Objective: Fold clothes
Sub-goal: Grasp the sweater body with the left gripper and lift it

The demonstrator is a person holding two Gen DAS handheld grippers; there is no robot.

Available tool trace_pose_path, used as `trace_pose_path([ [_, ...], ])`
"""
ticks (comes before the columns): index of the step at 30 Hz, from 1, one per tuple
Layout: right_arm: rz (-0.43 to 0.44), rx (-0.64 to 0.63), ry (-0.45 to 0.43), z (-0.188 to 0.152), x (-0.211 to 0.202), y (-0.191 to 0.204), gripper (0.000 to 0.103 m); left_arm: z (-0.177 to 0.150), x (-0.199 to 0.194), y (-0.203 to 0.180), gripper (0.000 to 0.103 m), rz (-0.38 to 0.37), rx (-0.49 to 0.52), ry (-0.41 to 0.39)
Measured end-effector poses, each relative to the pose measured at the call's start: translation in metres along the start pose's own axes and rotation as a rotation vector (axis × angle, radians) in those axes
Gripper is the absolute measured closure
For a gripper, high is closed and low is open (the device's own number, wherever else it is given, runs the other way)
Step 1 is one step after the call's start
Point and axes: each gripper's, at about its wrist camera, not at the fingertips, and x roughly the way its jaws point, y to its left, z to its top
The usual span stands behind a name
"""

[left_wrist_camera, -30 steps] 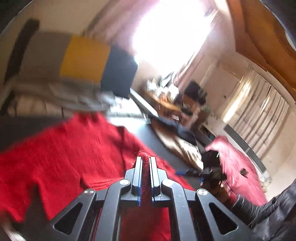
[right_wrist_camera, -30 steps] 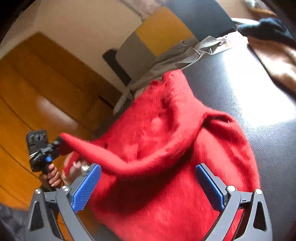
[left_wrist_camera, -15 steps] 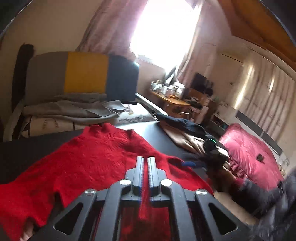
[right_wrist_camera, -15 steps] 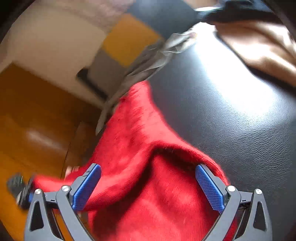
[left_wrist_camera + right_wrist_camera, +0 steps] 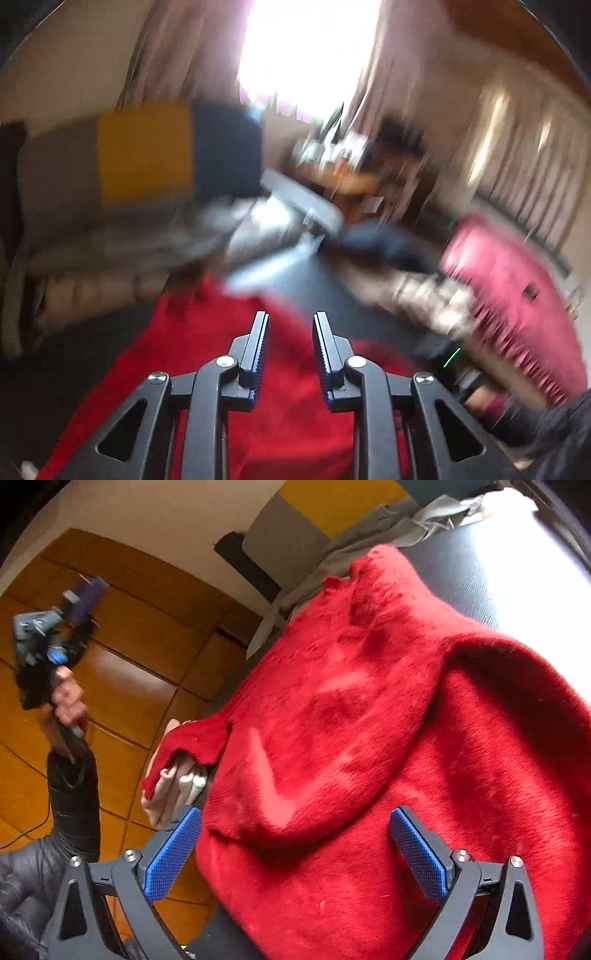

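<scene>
Released the sweater [image 5: 207,354]: our left gripper [image 5: 290,328] had just been opening, fingers apart w/ nothing between. Right gripper [image 5: 295,853] fingers wide apart above it.

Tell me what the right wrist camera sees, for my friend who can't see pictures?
A fluffy red sweater lies folded over on a dark, shiny surface, filling most of the view. The right gripper hovers over it with blue-padded jaws wide open. At far left, a hand holds the left gripper up over a wooden floor.
</scene>
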Motion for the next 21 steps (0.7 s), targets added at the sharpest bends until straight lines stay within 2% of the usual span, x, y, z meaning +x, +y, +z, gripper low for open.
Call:
trace_pose_path([
  [4,-0.143,-0.163,0.011,0.026,-0.003,0.019,0.000,-0.075,0.037,0.027,0.071,0.035,-0.031,0.183],
  [8,-0.320,-0.340,0.051,0.068,0.018,0.039,0.000,-0.135,0.058,0.038,0.068,0.013,-0.016,0.289],
  [12,-0.473,-0.502,0.097,0.112,0.052,0.053,0.000,-0.161,0.071,0.041,0.063,-0.063,-0.008,0.318],
  [15,-0.517,-0.560,0.116,0.145,0.083,0.059,0.000,-0.169,0.079,0.044,0.060,-0.114,-0.015,0.335],
  [18,-0.557,-0.574,0.175,0.169,0.113,0.053,0.000,-0.174,0.085,0.037,0.056,-0.116,0.030,0.338],
  [20,-0.618,-0.574,0.224,0.182,0.130,0.038,0.006,-0.178,0.084,0.031,0.047,-0.123,0.050,0.319],
  [21,-0.640,-0.563,0.245,0.186,0.136,0.030,0.021,-0.180,0.085,0.029,0.046,-0.123,0.048,0.312],
])
